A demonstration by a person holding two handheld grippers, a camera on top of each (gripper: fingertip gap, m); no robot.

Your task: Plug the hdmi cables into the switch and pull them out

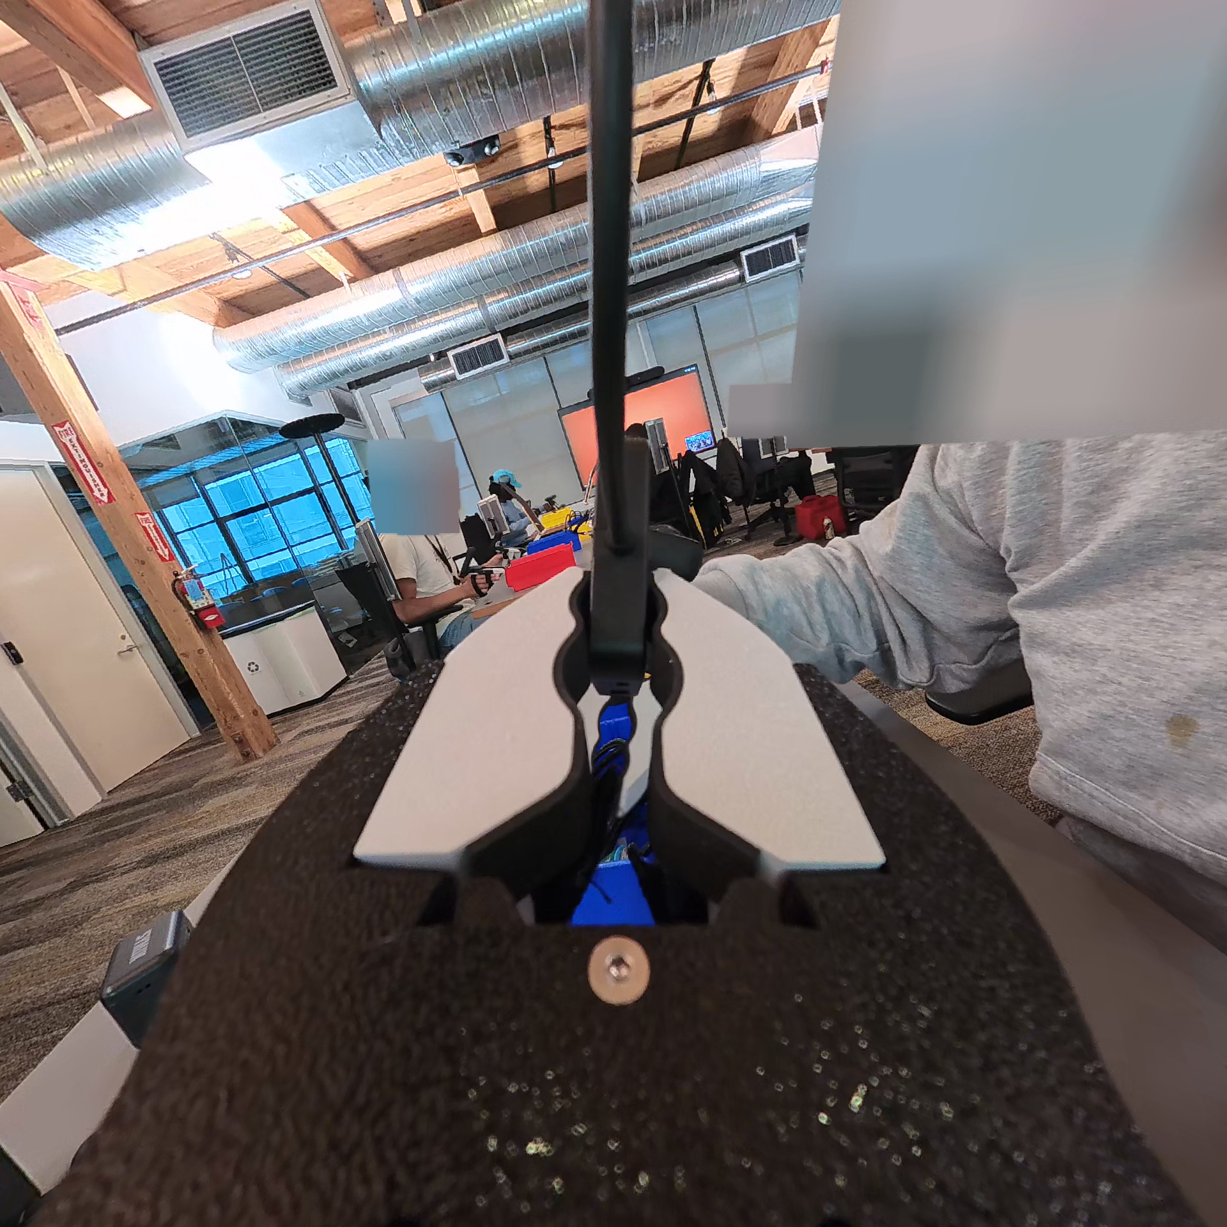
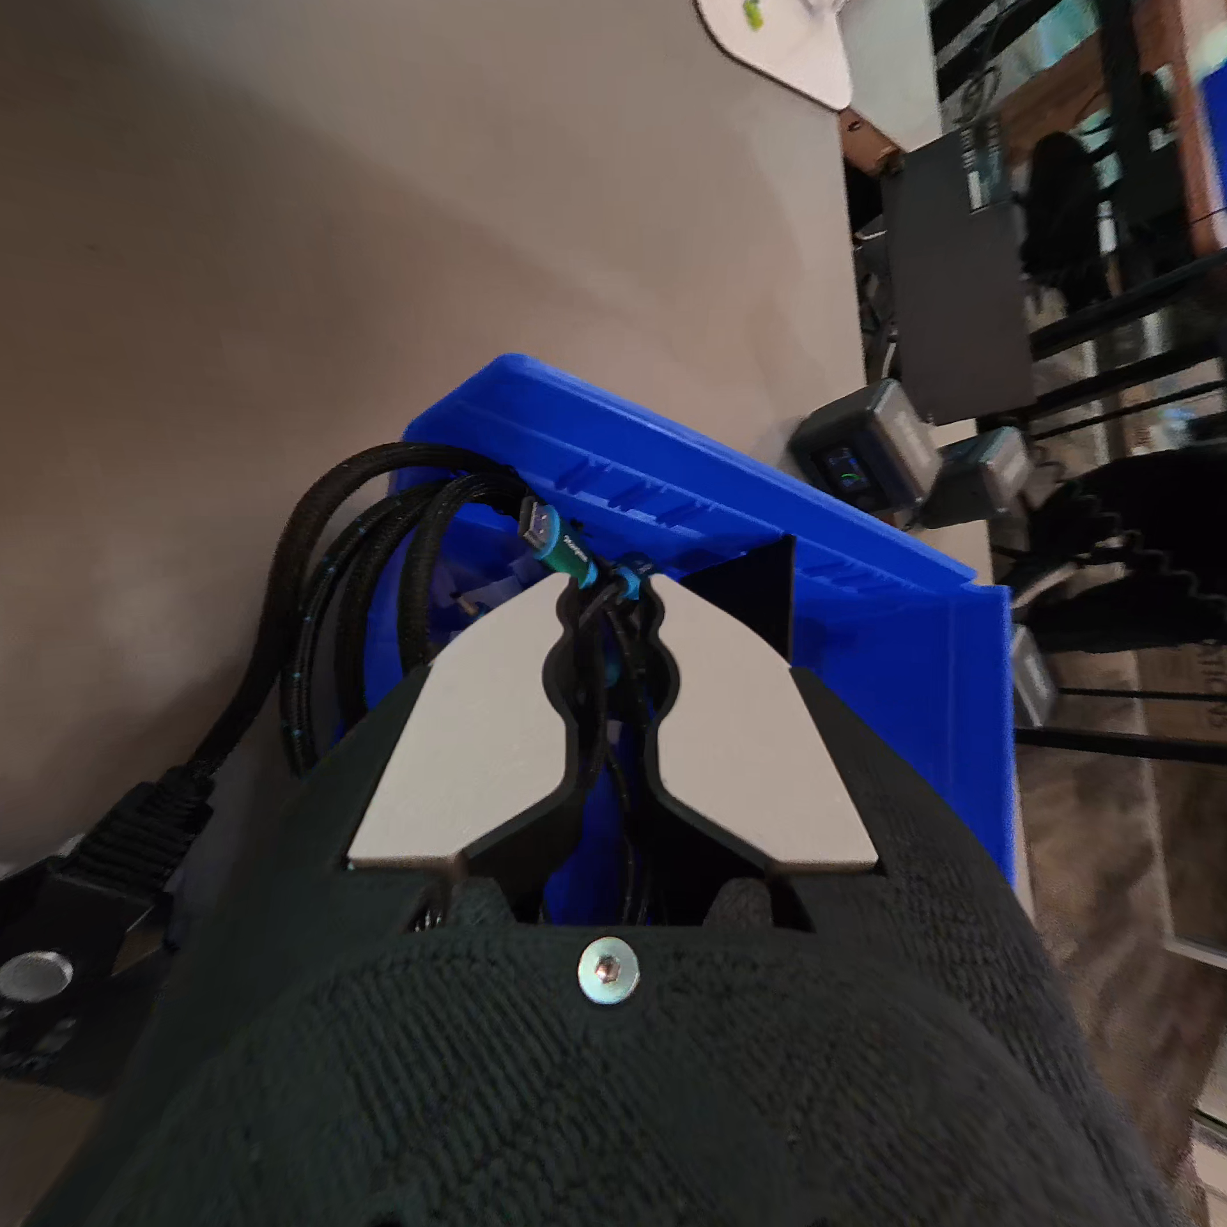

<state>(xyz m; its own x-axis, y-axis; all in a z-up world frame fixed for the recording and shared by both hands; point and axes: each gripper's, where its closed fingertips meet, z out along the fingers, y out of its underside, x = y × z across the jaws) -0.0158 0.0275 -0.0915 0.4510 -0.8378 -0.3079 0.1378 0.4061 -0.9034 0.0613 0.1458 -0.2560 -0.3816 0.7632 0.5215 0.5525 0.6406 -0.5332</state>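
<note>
In the left wrist view my left gripper (image 1: 619, 591) points up toward the ceiling. It is shut on a black plug (image 1: 617, 637), whose black cable (image 1: 607, 265) runs straight up out of frame. In the right wrist view my right gripper (image 2: 611, 591) hangs over a blue bin (image 2: 730, 478) on a beige table (image 2: 398, 232). It is shut on a bundle of black braided cable (image 2: 604, 637). A teal connector (image 2: 558, 541) sticks out past the fingertips. Cable loops (image 2: 319, 571) arc left to a black ribbed plug (image 2: 153, 817).
Grey devices, one with a small screen (image 2: 856, 458), sit at the table's edge beyond the bin. A person's grey sleeve (image 1: 929, 564) is close on the right. A wooden post (image 1: 119, 531) and people at a table with a red bin (image 1: 538, 564) are farther off. My hands' fingertips stand some 20 cm from each other.
</note>
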